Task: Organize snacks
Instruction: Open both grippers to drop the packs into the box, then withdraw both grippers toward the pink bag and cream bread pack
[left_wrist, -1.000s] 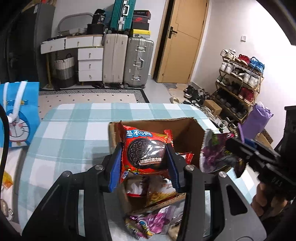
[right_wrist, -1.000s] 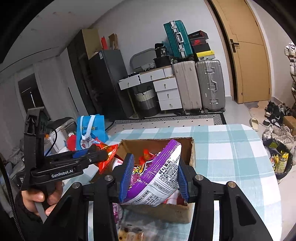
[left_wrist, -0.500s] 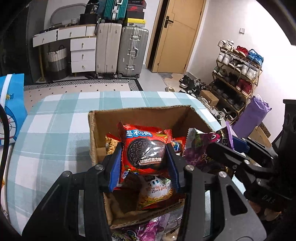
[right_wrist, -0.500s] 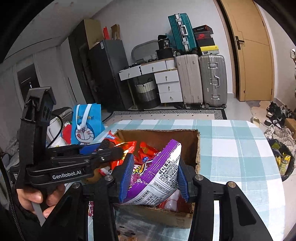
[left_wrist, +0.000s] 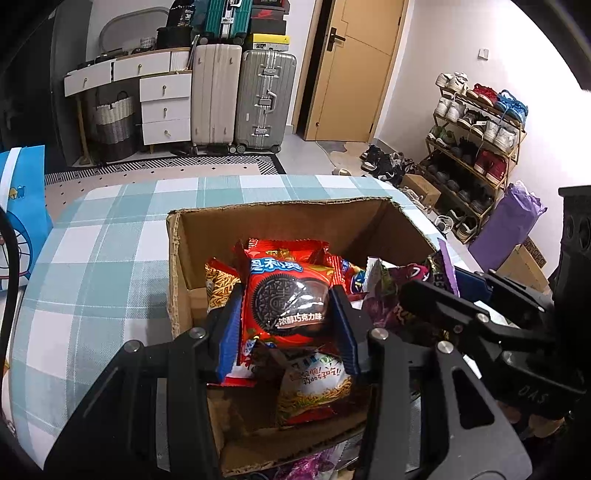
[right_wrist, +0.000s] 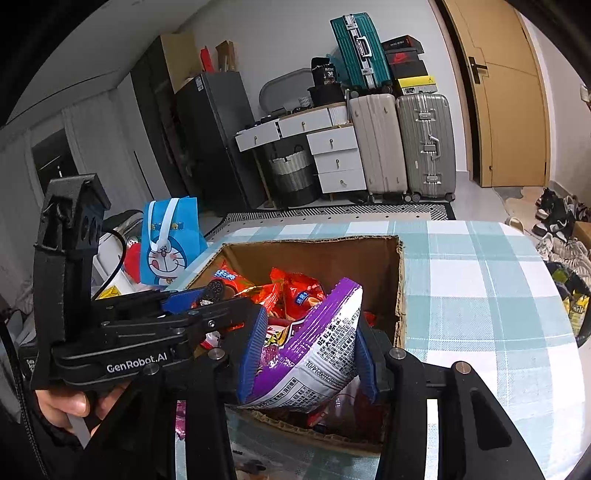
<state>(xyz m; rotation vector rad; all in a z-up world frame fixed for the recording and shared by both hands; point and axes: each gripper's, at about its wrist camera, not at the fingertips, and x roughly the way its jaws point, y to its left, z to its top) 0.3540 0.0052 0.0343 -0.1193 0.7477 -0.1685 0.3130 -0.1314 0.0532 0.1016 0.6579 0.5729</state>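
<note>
An open cardboard box (left_wrist: 295, 218) stands on the checked table and holds several snack packets. My left gripper (left_wrist: 288, 317) is shut on a red Oreo packet (left_wrist: 286, 299), held inside the box above the other packets. My right gripper (right_wrist: 306, 350) is shut on a purple snack bag (right_wrist: 314, 350), held over the box's near edge (right_wrist: 400, 280). The right gripper with its purple bag (left_wrist: 402, 280) also shows at the right of the left wrist view. The left gripper (right_wrist: 207, 295) reaches into the box from the left of the right wrist view.
The table has a teal and white checked cloth (left_wrist: 103, 258). A blue Doraemon bag (right_wrist: 170, 240) stands left of the table. More packets (left_wrist: 310, 461) lie in front of the box. Suitcases, drawers, a door and a shoe rack (left_wrist: 476, 140) stand behind.
Both grippers have moved forward and down over the box with their packets. The Oreo packet now sits low among the packets inside; the purple bag is over the box's near edge.
</note>
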